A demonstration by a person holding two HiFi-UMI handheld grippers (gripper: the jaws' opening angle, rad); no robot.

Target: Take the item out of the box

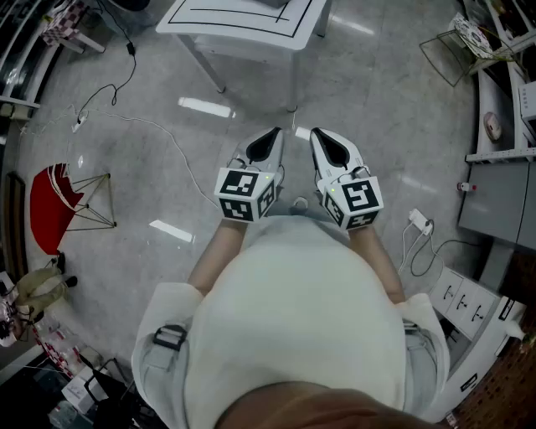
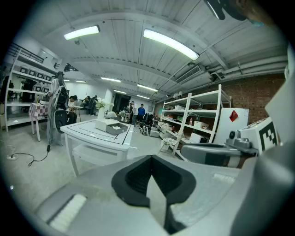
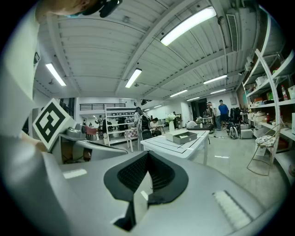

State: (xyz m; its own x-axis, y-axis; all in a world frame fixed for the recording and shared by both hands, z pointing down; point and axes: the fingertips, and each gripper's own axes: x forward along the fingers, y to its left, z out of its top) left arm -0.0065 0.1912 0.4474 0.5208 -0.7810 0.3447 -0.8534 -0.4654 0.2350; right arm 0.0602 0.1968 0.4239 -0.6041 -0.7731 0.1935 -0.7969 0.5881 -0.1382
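Observation:
A small grey open box (image 2: 112, 127) stands on a white table (image 2: 87, 134) some way ahead of me; the right gripper view shows the box (image 3: 182, 136) on the same table (image 3: 168, 148). I cannot make out what is in it. In the head view the table (image 1: 243, 23) is at the top edge, across bare floor. My left gripper (image 1: 266, 139) and right gripper (image 1: 325, 139) are held side by side in front of my chest, both pointing at the table. The left gripper (image 2: 151, 159) and the right gripper (image 3: 148, 155) are both shut with nothing between them.
A red wire-frame seat (image 1: 52, 206) stands on the floor at my left, with cables (image 1: 126, 117) trailing beside it. Shelving (image 2: 193, 124) and a wire rack (image 1: 456, 46) line the right side. A power strip (image 1: 419, 221) lies near my right. People stand far off (image 2: 138, 110).

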